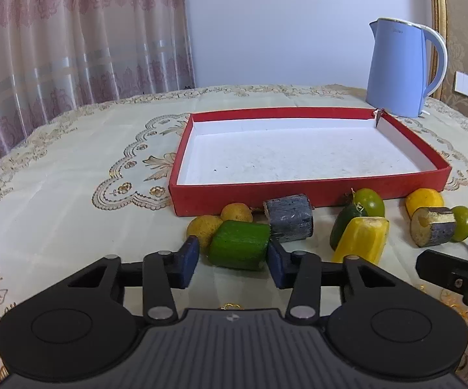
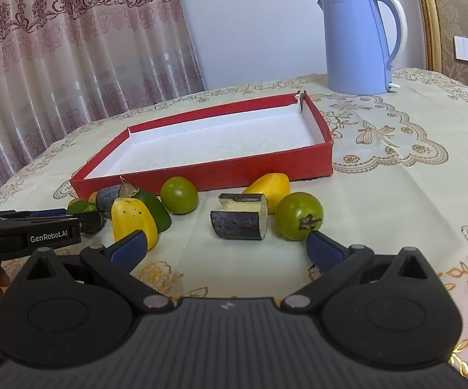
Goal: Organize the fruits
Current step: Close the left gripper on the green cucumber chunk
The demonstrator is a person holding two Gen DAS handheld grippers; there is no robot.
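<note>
A red tray [image 1: 298, 191] with a white floor stands on the table; it also shows in the right wrist view [image 2: 221, 170]. Fruit and vegetable pieces lie along its near side. My left gripper [image 1: 234, 259] is open, its blue pads either side of a green cucumber chunk [image 1: 239, 243], apparently just apart from it. Two yellow fruits [image 1: 216, 222] and a purple eggplant chunk [image 1: 288, 217] lie behind it. My right gripper [image 2: 226, 248] is wide open and empty, just short of an eggplant chunk [image 2: 239, 217] and a green tomato [image 2: 298, 215]. A yellow pepper piece [image 2: 132, 218] is by its left pad.
A blue kettle [image 2: 360, 39] stands behind the tray at the back right. More pieces lie near the tray: a green tomato [image 2: 179, 194], a yellow piece [image 2: 271, 188], a green pepper piece [image 2: 154, 210]. The embroidered tablecloth [image 2: 396, 178] covers the table. Curtains hang at the left.
</note>
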